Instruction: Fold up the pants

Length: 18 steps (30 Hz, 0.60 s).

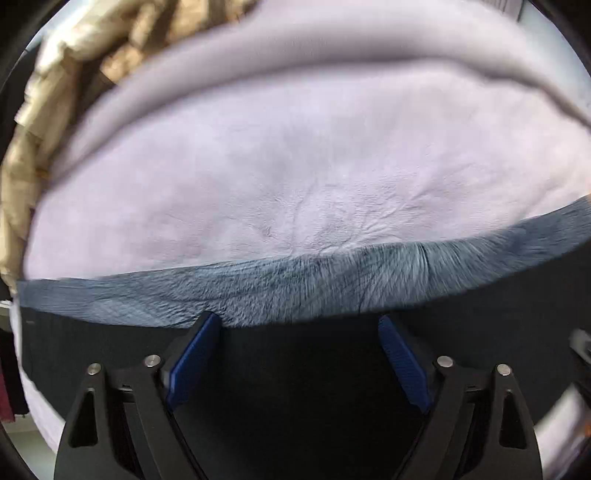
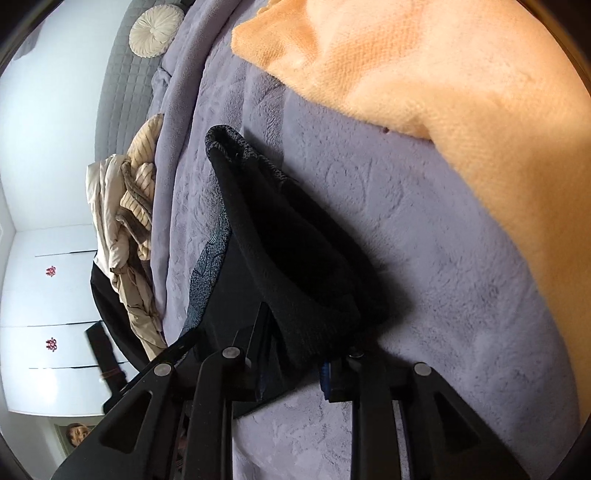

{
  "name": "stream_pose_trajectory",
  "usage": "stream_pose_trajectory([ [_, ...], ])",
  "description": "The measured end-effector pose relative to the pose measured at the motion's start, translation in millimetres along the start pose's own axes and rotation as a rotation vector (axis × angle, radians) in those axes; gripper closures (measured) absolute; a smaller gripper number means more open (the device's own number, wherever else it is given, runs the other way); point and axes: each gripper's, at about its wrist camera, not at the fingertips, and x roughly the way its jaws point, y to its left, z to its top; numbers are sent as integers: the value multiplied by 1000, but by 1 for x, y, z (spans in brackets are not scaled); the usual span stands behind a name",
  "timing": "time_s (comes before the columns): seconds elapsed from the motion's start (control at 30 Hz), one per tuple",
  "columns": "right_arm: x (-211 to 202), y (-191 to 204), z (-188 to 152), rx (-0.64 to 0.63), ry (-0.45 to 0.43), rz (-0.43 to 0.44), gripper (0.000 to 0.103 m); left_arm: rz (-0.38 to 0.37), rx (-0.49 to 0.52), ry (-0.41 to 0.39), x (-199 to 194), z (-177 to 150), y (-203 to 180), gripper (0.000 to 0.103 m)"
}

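Here, in the left wrist view, one left hand-held gripper hangs over one pair of dark pants, its two blue pads spread wide with nothing pressed between them. The pants lie on the lavender blanket of the bed, their grey-blue fleecy lining showing as one band whose long axis runs left to right across the frame. A single beige heap of bedding sits at the upper left.

In the right wrist view, the right hand-held gripper is closed on a fold of the pants. The cloth stretches away from the jaws up and to the left. One orange blanket covers the upper right, one round cushion lies far off, and one striped beige bundle rests left of the pants.
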Motion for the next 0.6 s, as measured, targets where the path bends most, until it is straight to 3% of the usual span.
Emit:
stream_pose_trajectory([
  [0.1,-8,16,-3,-48,-33,4,89,2,10,-7,-10,4,5,5],
  [0.27,-28,59,-12,-153,-65,47,90,-89,-24,-98,-54,-14,24,5],
  [0.37,-32,89,-18,-246,-73,40,90,-86,60,-2,-16,-29,0,5],
  [0.43,-26,115,-24,-334,-55,12,90,-67,66,-28,-9,-35,-4,5],
  [0.53,-24,157,-40,-463,-61,-20,90,-157,14,-25,-32,-40,23,5],
  [0.6,-18,189,-58,-549,-50,-30,90,-159,-25,-65,-55,-52,63,5],
])
